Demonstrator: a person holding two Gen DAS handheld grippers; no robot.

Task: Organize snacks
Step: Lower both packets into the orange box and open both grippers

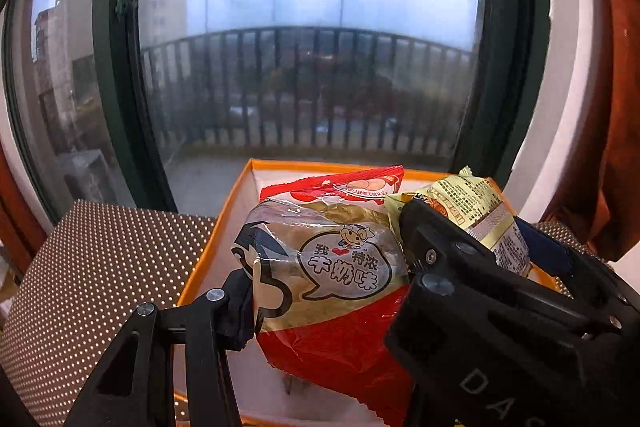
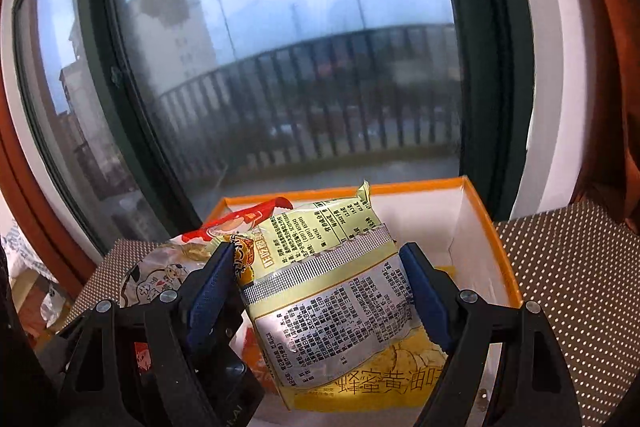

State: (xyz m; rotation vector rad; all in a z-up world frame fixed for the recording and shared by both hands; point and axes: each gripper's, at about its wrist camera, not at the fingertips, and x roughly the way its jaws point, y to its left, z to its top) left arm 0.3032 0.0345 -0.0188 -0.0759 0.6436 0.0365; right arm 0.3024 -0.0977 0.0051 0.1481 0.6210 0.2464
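1. The left claw [image 1: 324, 275] is pinching a red snack bag [image 1: 332, 291] between its fingers, above the orange-rimmed box [image 1: 216, 239].
2. The right claw [image 2: 320, 291] is pinching a yellow snack packet [image 2: 340, 307], back side up.
3. The red bag's bubble is reading "我特浓牛奶味"; the yellow packet is showing "蜂蜜黄油".

Left wrist view: we look forward and downward along the left gripper [image 1: 320, 267], very near a red snack packet [image 1: 332, 291] between its fingers [image 1: 236, 303], over an orange-rimmed box [image 1: 224, 223] on the dotted surface [image 1: 100, 267], facing a window [image 1: 308, 47].

Right wrist view: we look the same way from just to the right, along the right gripper [image 2: 320, 287], close on a yellow snack packet [image 2: 340, 307].

Shared: we see the box [image 2: 480, 223], both packets, the window [image 2: 280, 67], its outside railing [image 1: 304, 87] and the dotted surface [image 2: 568, 287] in both.
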